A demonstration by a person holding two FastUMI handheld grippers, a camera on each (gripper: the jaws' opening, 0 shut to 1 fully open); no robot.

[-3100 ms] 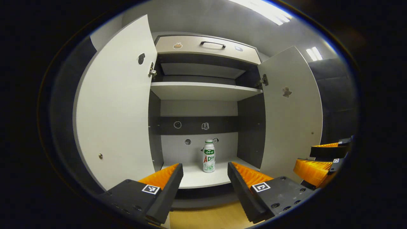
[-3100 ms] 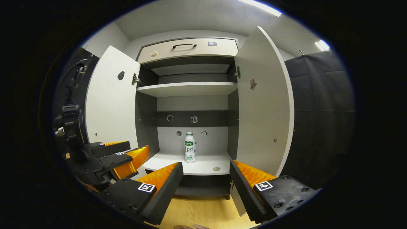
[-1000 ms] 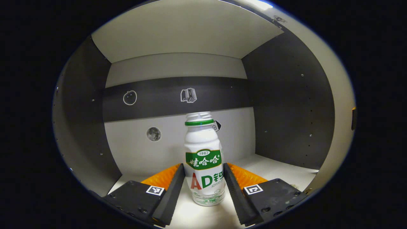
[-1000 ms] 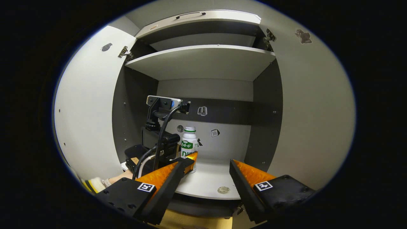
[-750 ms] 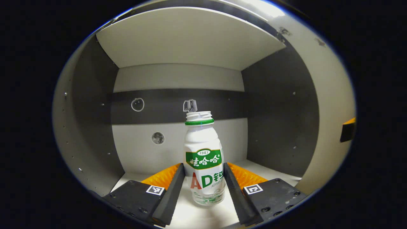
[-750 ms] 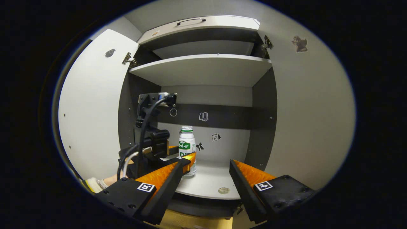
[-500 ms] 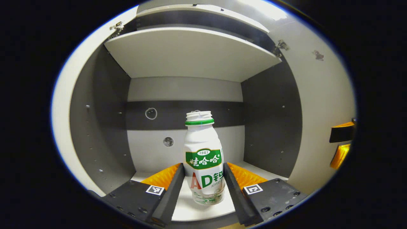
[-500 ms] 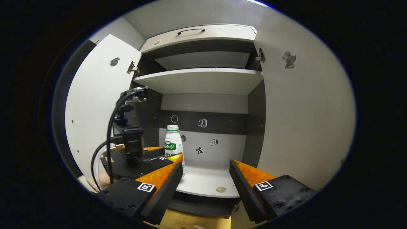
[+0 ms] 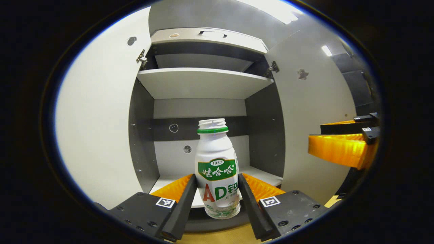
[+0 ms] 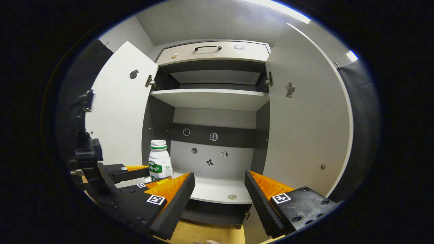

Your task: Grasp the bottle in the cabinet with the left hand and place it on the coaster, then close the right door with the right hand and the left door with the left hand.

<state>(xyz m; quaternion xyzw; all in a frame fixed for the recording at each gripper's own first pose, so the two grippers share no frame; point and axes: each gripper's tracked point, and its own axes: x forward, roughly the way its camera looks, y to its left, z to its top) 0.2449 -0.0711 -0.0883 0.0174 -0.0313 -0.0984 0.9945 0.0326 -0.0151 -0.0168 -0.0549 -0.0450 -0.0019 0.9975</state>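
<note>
While both cabinet doors stand wide open, the left gripper [image 9: 217, 193] pinches the bottle [image 9: 217, 169] upright between its two fingers, pressing on the lower body. The bottle hangs clear of the bottom shelf [image 10: 217, 191], out past that shelf's front edge, nearer its left end. The right gripper [image 10: 219, 189] is spread wide, holding nothing, just beside the left one and in front of the shelf. A small round coaster [image 10: 232, 196] lies near the shelf's front edge.
</note>
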